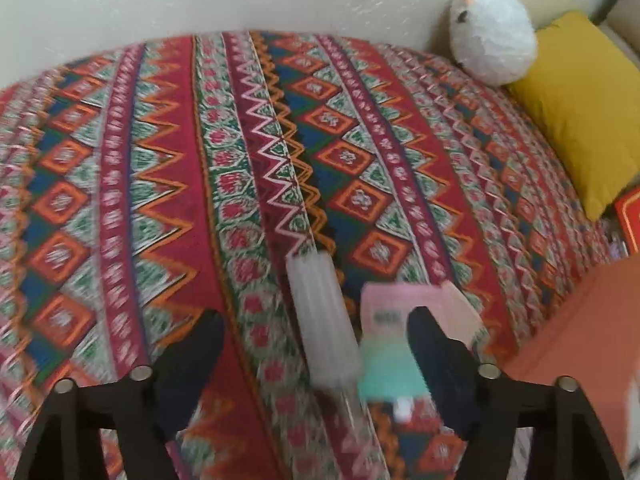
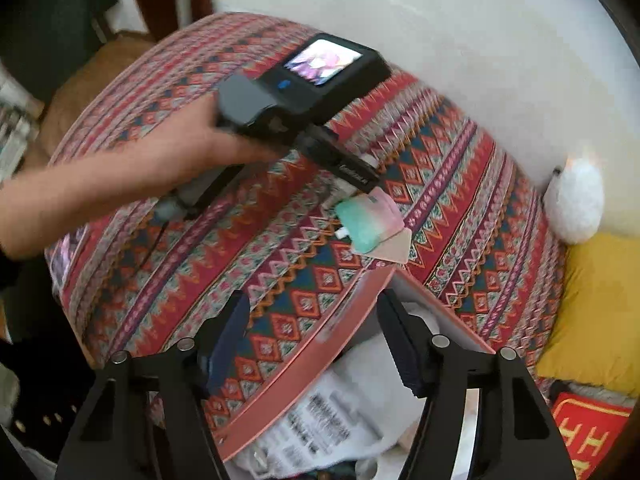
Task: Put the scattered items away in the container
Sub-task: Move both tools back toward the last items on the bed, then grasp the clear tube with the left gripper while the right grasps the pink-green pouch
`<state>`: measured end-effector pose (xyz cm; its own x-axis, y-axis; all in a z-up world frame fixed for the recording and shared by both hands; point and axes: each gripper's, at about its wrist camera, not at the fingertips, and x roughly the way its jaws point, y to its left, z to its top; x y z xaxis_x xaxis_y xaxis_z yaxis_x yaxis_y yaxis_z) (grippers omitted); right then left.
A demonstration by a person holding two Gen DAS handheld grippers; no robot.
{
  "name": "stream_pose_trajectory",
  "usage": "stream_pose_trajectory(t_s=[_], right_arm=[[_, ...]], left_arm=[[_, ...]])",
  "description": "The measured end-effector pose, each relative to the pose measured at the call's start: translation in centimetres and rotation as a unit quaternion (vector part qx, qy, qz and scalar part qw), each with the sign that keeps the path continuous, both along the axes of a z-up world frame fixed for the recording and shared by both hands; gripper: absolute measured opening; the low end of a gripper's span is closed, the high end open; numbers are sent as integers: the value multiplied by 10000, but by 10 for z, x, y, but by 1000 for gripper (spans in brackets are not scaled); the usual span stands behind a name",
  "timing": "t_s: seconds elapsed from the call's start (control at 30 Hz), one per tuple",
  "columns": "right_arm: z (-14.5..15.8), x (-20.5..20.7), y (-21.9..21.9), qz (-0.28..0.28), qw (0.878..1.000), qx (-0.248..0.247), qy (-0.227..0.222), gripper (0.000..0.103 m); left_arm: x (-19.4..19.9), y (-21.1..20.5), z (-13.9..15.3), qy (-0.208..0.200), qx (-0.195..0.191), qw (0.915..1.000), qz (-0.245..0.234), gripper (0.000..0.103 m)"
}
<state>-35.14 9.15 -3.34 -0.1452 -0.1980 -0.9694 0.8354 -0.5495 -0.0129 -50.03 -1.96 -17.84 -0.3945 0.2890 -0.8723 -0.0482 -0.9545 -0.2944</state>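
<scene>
Our left tongs (image 1: 312, 356) stand wide open, low over the patterned bedspread (image 1: 168, 184), gripping nothing. Between their fingers lies a frosted clear tube (image 1: 320, 320), and just beside it, against the right finger, a pink and mint pouch (image 1: 390, 344) resting on the bed. Our right tongs (image 2: 316, 340) are open too and empty, straddling the near rim of the pink box (image 2: 304, 376), which holds white wrapped packets (image 2: 336, 408). From the right wrist view, a hand (image 2: 188, 148) grips the left tool above the pouch. A white plush (image 1: 492, 32) and yellow cushion (image 1: 580, 104) sit by the wall
</scene>
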Motion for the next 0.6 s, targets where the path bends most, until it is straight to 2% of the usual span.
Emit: stream_pose_trajectory(t_s=[0.07,0.13,0.2,0.27,0.47,0.57,0.6], right_arm=[[-13,-32,2,-454,9982,-187,-334,68],[-25,-66,8,-1139,9892,-547,-746,70],[-42,-100,13,-2069,9654,-1004,-1229,74],[-61,-122,10,-2752,9409,-1139,-1613,78],[-119,-149,-42,-2828,9533,-64,-1053,78],[-156,-157,-51,-3105,9422,507,-1150,82],[-165,-158,-54,-3198,9383,612,-1170,89]], left_arm=[[-7,5,-11,-44,36,9999,-129,43],[-5,10,-20,-21,15,9994,-349,30],[4,7,-20,54,1,9987,-505,29],[16,-1,-19,117,-11,9980,-625,29],[47,-59,-3,306,-339,9978,-488,28],[63,-83,10,498,-552,9962,-452,28],[67,-89,12,529,-533,9962,-439,28]])
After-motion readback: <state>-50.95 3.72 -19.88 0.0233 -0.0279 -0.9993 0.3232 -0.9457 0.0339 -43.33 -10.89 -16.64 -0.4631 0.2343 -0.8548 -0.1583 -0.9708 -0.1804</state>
